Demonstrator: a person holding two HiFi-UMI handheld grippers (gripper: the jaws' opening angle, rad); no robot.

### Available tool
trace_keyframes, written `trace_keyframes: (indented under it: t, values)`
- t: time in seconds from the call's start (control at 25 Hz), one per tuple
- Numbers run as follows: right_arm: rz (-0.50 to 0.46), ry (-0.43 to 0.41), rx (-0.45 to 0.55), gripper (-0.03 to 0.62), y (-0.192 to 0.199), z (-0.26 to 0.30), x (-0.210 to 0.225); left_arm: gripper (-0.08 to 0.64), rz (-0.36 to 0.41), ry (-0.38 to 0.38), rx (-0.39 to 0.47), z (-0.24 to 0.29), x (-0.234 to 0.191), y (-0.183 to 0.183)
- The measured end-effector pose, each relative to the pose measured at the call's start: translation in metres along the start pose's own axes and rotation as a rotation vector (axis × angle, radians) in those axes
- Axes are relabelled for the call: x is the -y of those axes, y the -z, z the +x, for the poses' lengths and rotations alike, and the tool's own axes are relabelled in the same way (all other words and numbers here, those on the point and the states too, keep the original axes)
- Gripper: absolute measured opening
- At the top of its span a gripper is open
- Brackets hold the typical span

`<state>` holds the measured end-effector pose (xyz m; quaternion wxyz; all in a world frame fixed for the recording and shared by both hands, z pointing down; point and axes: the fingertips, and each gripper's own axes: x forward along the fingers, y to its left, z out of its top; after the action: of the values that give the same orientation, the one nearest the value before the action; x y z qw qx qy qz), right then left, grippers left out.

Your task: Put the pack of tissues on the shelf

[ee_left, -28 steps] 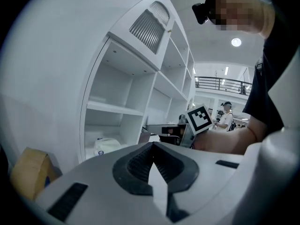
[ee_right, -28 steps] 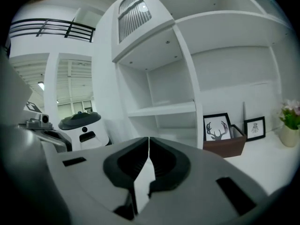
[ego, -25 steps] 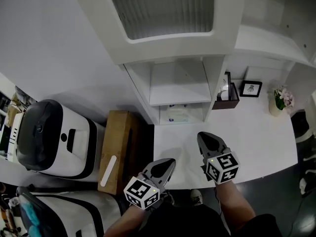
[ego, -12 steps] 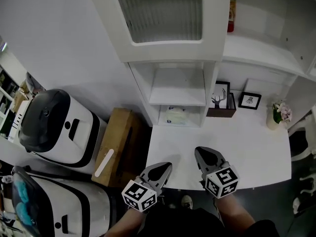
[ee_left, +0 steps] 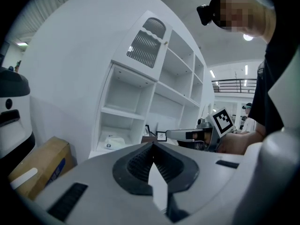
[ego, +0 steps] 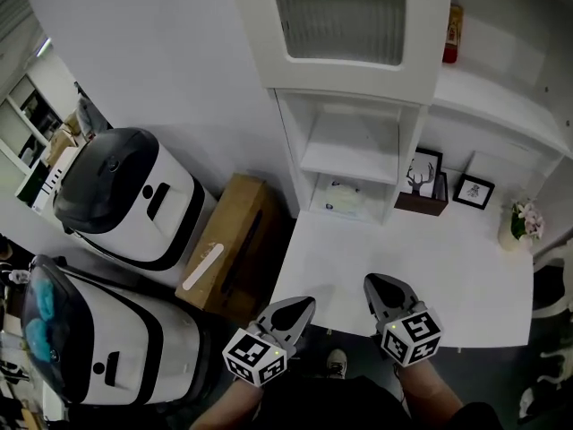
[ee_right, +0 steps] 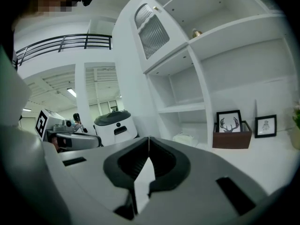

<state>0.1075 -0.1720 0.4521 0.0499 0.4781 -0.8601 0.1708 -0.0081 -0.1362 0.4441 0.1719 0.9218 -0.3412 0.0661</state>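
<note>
The pack of tissues (ego: 346, 199) is white and lies in the lowest cubby of the white shelf unit (ego: 347, 92); it also shows in the left gripper view (ee_left: 112, 142) and the right gripper view (ee_right: 185, 138). My left gripper (ego: 303, 303) is over the front edge of the white counter (ego: 457, 280), shut with nothing in it, its jaws touching (ee_left: 152, 144). My right gripper (ego: 374, 281) is beside it, also shut and empty (ee_right: 148, 138). Both point toward the shelf and stand well short of the tissues.
A cardboard box (ego: 235, 240) stands left of the counter, beside two white machines with dark lids (ego: 125, 195) (ego: 98, 339). A brown box with a deer picture (ego: 421, 184), a small frame (ego: 472, 192) and a flower pot (ego: 519, 224) stand at the right. A red bottle (ego: 452, 32) sits on the upper shelf.
The head view has swung left and back, so more of the machines shows. Both grippers stay shut and sit a little nearer the counter's front edge. The tissues have not moved.
</note>
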Motion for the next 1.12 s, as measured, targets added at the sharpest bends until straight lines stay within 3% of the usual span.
trace_keyframes:
  t: [0.48, 1.12]
  values:
    - [0.008, 0.040, -0.005, 0.005, 0.012, 0.012, -0.058, 0.004, 0.003, 0.032, -0.011, -0.062, -0.022, 0.009]
    - [0.035, 0.198, 0.012, 0.005, 0.041, 0.005, -0.153, 0.005, 0.021, 0.214, -0.034, -0.131, -0.045, 0.023]
